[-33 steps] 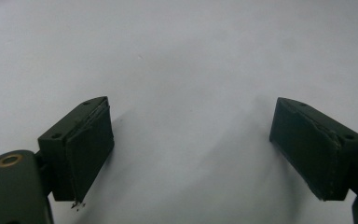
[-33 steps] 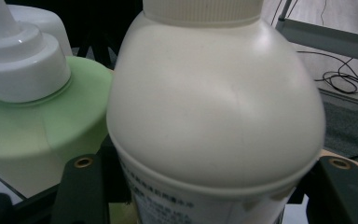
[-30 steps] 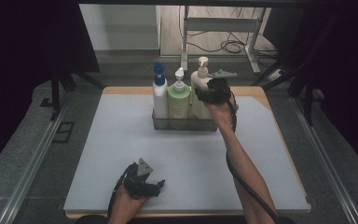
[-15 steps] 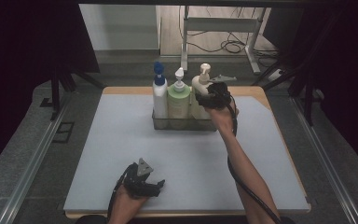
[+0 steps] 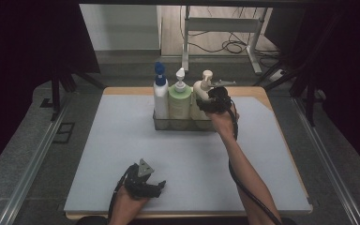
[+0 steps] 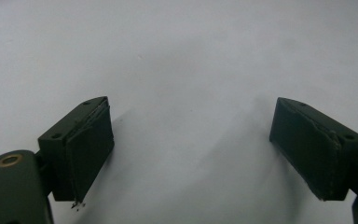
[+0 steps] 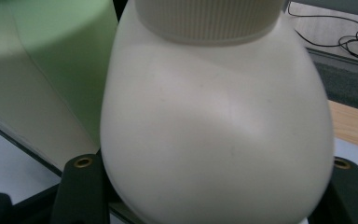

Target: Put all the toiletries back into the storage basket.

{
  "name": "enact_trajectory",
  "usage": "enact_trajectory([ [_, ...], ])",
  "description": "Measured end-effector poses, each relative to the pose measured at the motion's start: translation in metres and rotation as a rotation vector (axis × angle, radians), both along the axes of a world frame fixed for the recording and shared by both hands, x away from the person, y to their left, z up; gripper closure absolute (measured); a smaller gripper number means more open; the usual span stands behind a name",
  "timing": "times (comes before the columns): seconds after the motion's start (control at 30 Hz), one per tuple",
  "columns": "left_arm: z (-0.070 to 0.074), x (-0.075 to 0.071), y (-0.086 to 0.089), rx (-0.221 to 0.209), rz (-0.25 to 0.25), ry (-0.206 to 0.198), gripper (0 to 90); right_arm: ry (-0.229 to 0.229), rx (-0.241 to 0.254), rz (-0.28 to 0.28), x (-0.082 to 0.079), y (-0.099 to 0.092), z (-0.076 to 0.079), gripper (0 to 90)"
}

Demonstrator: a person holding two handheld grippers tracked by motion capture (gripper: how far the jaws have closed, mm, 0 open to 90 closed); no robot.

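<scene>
Left claw: one, jaws apart, nothing between, low over the pale grey surface.
Bottles: three upright in one metal tray: white blue-capped bottle, green pump bottle, cream rounded pump bottle.
Right claw: one, clamped on the cream bottle.

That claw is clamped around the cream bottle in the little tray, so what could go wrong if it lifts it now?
The right claw grips the cream bottle on its rounded, smooth belly, so it might slip when lifted. The green bottle stands right against it in the metal tray, so a tilted pull could knock it, or drag the tray along. The left claw rests open on the mat, too far off to steady anything.
</scene>
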State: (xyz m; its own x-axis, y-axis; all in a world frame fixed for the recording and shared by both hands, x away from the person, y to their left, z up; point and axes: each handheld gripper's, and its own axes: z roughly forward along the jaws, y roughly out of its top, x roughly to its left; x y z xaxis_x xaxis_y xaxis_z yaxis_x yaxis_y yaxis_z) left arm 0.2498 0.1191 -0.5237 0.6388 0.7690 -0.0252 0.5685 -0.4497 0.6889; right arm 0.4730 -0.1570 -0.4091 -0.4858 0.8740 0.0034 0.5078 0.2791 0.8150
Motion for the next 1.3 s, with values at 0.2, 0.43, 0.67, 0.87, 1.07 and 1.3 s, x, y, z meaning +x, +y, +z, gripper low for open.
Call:
enact_trajectory([
  [0.2, 0.0, 0.0, 0.0, 0.0, 0.0, 0.0, 13.0, 0.02, -0.001, -0.002, 0.0014, -0.0004, -0.0066, 38.2],
  [0.43, 0.0, 0.0, 0.0, 0.0, 0.0, 0.0, 13.0, 0.031, 0.001, -0.002, 0.0024, -0.0007, -0.009, 37.8],
  [0.67, 0.0, 0.0, 0.0, 0.001, 0.0, 0.0, 13.0, 0.034, 0.002, 0.008, 0.0036, -0.0009, -0.009, 37.1],
  [0.87, 0.0, 0.0, 0.0, 0.0, 0.0, 0.0, 13.0, 0.039, 0.008, 0.021, 0.0045, -0.0017, -0.0088, 35.9],
  [1.07, 0.0, 0.0, 0.0, 0.0, 0.0, 0.0, 13.0, 0.049, 0.014, 0.047, 0.0029, -0.0046, -0.0069, 31.9],
  [1.3, -0.0001, 0.0001, 0.0, 0.0, 0.0, -0.002, 13.0, 0.044, 0.007, 0.076, -0.0047, -0.0079, -0.0042, 24.7],
])
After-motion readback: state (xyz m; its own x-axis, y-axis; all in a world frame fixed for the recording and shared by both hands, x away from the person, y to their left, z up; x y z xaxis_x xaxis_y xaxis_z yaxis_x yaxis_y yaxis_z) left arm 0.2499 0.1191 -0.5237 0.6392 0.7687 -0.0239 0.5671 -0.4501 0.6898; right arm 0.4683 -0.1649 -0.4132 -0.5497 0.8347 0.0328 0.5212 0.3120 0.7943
